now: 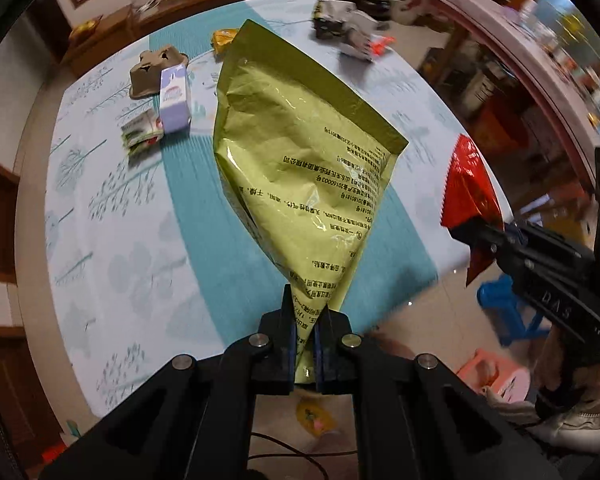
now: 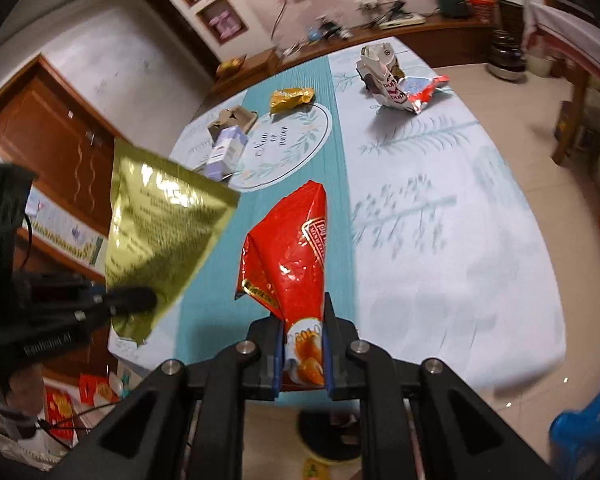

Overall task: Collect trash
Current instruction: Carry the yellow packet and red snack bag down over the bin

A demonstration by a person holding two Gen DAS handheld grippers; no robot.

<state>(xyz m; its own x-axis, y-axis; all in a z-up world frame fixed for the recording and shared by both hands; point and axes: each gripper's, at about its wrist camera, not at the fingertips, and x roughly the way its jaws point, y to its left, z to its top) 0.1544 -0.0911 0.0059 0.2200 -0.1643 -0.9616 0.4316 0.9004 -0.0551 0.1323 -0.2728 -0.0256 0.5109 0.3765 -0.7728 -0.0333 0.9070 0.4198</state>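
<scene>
the left gripper point(image 1: 306, 344) clamped a gold bag point(image 1: 300, 160) and the right gripper point(image 2: 304, 356) a red wrapper point(image 2: 296, 256) above the table point(image 2: 460, 240), while a carton point(image 2: 226, 152), yellow packet point(image 2: 292, 98) and crumpled box point(image 2: 384, 76) remained uncollected.

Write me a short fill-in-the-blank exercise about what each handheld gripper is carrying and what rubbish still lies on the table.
1. The left gripper is shut on a crinkled foil bag coloured ____.
2. The right gripper is shut on a glossy snack bag coloured ____.
3. The brown moulded-pulp egg carton sits right behind a pale purple ____.
4. Both held bags hang above a table covered by a ____.

Missing words: gold; red; carton; tablecloth
</scene>
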